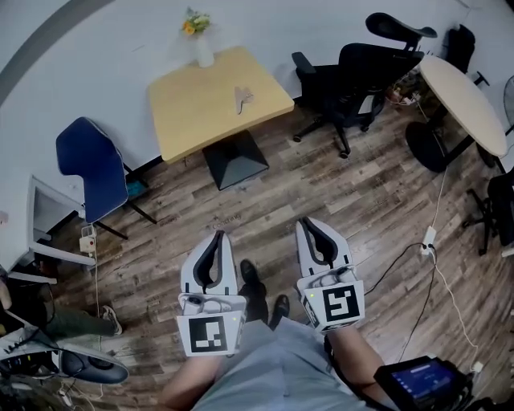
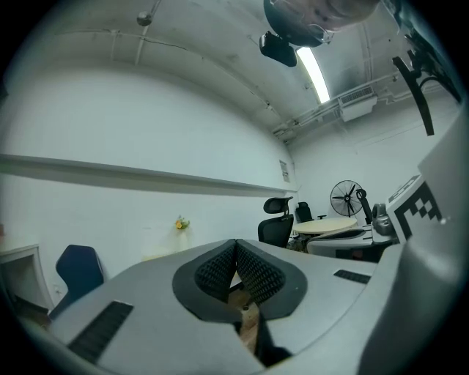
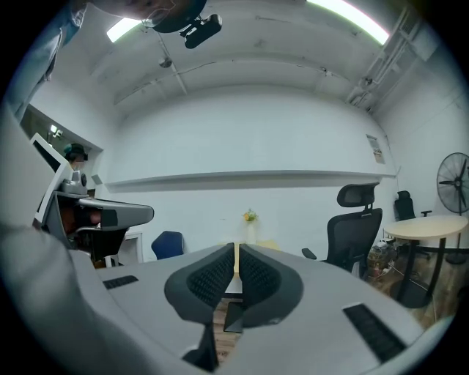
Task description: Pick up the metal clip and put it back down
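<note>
2 grippers, jaws together, nothing held
The left gripper [image 1: 218,238] and right gripper [image 1: 309,225] hang low; metal clip [image 1: 243,98] lies on the distant table [image 1: 185,112].

A square, light wooden surface [image 1: 201,112] is carried on a dark pedestal base [image 1: 234,164] on the plank floor [image 1: 345,193]. A white vase [image 1: 204,51] of yellow flowers [image 1: 193,22] is stood at its far edge. The metal clip [image 1: 242,98] is laid near the middle, well apart from the vase.
</note>
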A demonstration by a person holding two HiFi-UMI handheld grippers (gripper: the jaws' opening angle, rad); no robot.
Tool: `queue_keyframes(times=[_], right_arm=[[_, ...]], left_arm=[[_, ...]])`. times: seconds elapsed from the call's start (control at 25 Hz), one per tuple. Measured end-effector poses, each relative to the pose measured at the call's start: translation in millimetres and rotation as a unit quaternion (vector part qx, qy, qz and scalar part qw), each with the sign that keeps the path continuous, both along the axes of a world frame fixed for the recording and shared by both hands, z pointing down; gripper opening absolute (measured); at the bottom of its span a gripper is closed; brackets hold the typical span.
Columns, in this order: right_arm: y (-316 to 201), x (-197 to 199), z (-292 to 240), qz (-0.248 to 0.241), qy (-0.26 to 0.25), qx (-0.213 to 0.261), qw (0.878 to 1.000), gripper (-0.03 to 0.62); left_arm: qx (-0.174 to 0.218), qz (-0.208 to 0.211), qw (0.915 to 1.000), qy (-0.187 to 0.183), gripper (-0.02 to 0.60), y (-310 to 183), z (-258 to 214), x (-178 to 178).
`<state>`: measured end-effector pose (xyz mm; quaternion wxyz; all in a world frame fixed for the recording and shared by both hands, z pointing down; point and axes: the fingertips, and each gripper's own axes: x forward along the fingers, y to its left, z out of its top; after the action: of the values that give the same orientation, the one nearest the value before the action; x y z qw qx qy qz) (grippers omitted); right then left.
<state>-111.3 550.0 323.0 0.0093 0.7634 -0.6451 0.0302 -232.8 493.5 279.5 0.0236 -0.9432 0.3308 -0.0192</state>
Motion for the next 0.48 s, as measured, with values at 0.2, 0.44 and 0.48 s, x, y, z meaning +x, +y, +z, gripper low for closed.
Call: queue_keyframes(times=[0.2, 0.44, 0.48], right_arm=[[-36, 13, 26, 0.006, -0.014, -0.027, 1.0, 0.049], [-109, 33, 55, 0.001, -0.032, -0.06, 0.998, 0.049], [-125, 37, 58, -0.002, -0.033, -0.063, 0.997, 0.049]], left_arm=[[-0.025, -0.001, 0.9996, -0.013, 0.018, -38, 23, 10], [-0.049, 0.003, 0.9984, -0.026, 0.018, -113, 46, 36], [-0.055, 0.003, 0.9981, -0.026, 0.018, -128, 48, 41]])
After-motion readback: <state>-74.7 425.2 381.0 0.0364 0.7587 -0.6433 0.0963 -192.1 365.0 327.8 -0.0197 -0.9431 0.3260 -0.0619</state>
